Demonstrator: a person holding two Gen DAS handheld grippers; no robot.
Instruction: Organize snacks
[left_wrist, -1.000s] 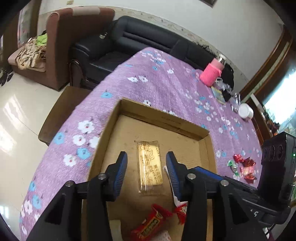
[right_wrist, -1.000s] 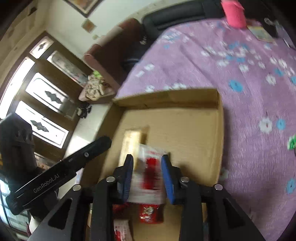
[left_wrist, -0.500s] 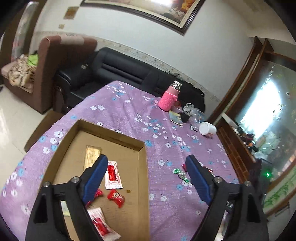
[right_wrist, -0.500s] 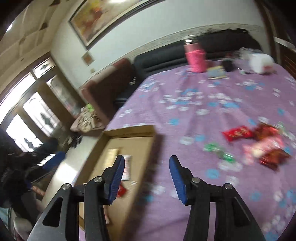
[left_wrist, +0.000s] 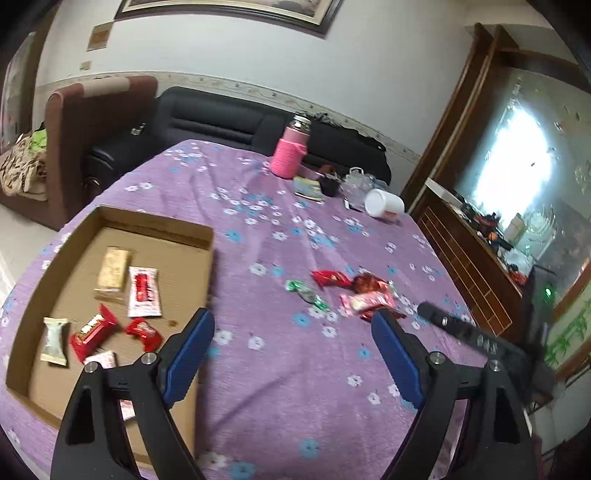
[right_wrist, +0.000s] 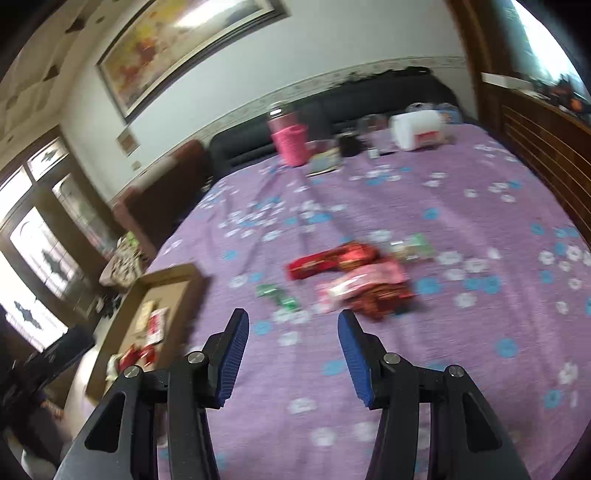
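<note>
You're holding the L gripper (left_wrist: 291, 332) over the purple flowered cloth (left_wrist: 280, 398), just right of the cardboard tray (left_wrist: 155, 225). Jaws are standing wide apart, nothing betw. them; they've just been opening. The R gripper (right_wrist: 293, 334) is also hanging over the cloth w/ jaws parted and empty, likewise just been opening, its gap narrower than the L one.

Tray is lying open-topped on the cloth's left side, low walls all round. Inside it you're looking at: a tan bar (left_wrist: 112, 269) toward the far end, a white-and-red sachet (left_wrist: 144, 292) touching its right edge, a red wrapped candy (left_wrist: 94, 331) and a smaller red candy (left_wrist: 144, 329) nearer you, a pale wrapped piece (left_wrist: 55, 341) by the left wall. One or two more packets are sitting at the near end, partly hidden behind the L finger; can't tell what they are.

Loose snack pile (right_wrist: 354, 284) is lying on the cloth well right of the tray, not in any container: red, pink and green wrappers, some overlapping. R view is blurring, so count is unclear.

At the far end of the cloth a pink-sleeved bottle (left_wrist: 289, 157) is standing upright and a white cup (left_wrist: 384, 203) is lying on its side.
</note>
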